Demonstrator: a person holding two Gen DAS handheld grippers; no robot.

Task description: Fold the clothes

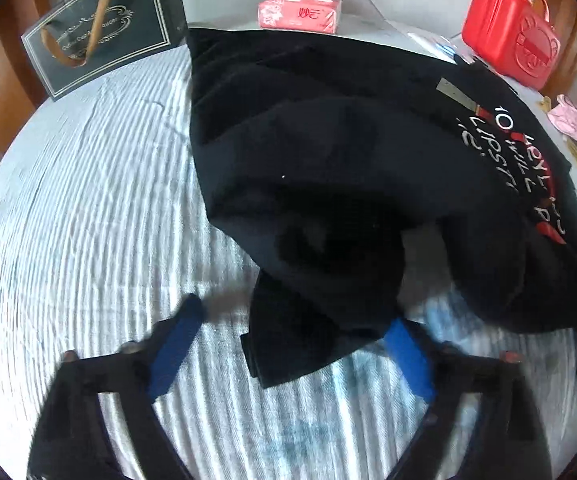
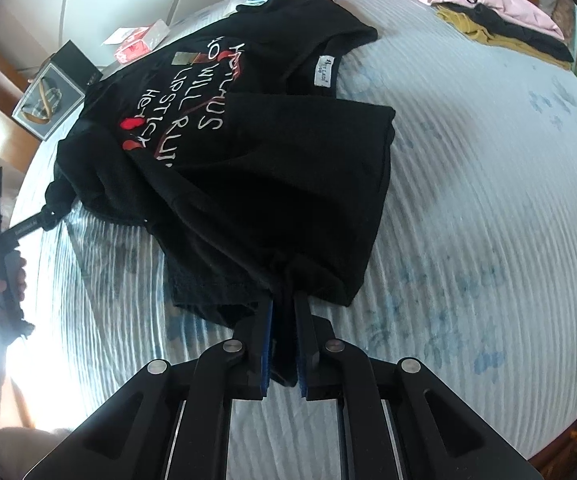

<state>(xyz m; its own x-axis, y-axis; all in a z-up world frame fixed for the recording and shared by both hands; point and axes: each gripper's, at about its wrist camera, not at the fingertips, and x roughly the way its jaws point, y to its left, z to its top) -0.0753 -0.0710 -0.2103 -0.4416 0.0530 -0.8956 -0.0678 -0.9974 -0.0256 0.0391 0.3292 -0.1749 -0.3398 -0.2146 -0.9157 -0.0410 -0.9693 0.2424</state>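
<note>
A black T-shirt [image 1: 328, 168] with white and red lettering lies partly folded on a striped bedsheet [image 1: 88, 200]. It also shows in the right wrist view [image 2: 248, 168]. My left gripper [image 1: 294, 314] is open, its blue-padded fingers [image 1: 172, 352] spread to either side of a hanging black fold, motion-blurred. In the right wrist view the left gripper [image 2: 54, 212] sits at the shirt's left corner. My right gripper [image 2: 284, 300] is shut on the shirt's near edge, with black cloth bunched between its blue pads.
A dark gift bag [image 1: 100, 32], a red tissue pack [image 1: 300, 12] and a red case [image 1: 508, 36] stand along the far wall. A pile of pink, mustard and black clothes [image 2: 500, 24] lies at the far right. A wooden bed frame [image 1: 4, 68] edges the mattress.
</note>
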